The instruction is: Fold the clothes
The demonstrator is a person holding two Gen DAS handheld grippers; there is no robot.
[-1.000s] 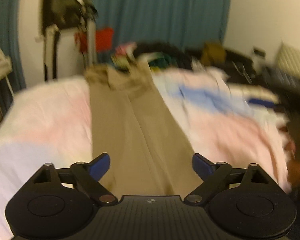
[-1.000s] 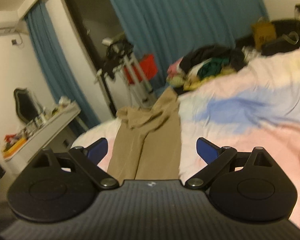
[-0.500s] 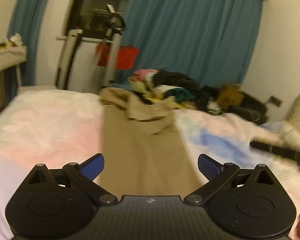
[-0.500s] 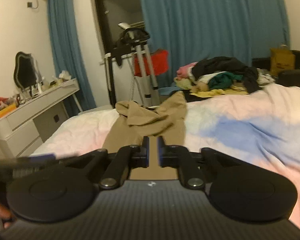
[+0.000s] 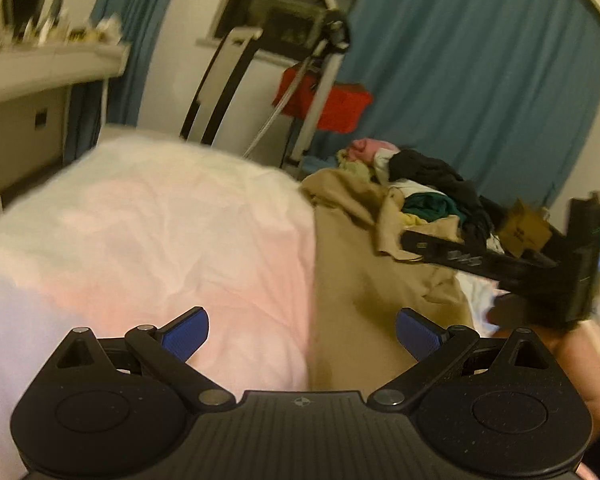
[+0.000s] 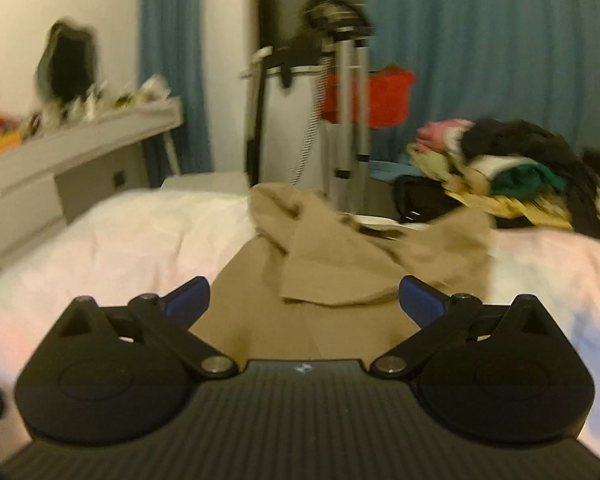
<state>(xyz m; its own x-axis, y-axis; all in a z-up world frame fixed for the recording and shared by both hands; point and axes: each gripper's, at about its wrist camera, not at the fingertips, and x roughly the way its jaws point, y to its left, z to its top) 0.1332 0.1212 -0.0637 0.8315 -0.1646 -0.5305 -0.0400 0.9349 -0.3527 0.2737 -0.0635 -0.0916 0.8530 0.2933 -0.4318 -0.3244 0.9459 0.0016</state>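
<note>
My right hand-held gripper [image 6: 304, 300] sprang wide again, empty, over tan trousers [image 6: 320, 280]; left hand-held gripper [image 5: 302, 330] stays wide, empty, swung off toward bed [image 5: 160, 240].

bare bedspread [image 5: 160, 240] left, clothes pile [image 6: 512, 168] right

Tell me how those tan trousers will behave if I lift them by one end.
The trousers will probably go limp and drape: their far end already lies bunched in soft folds. They look thin and light, lying flat along the bed. Expect the free end to drag across the cover rather than slide neatly. Both tools are open and hold nothing.
</note>
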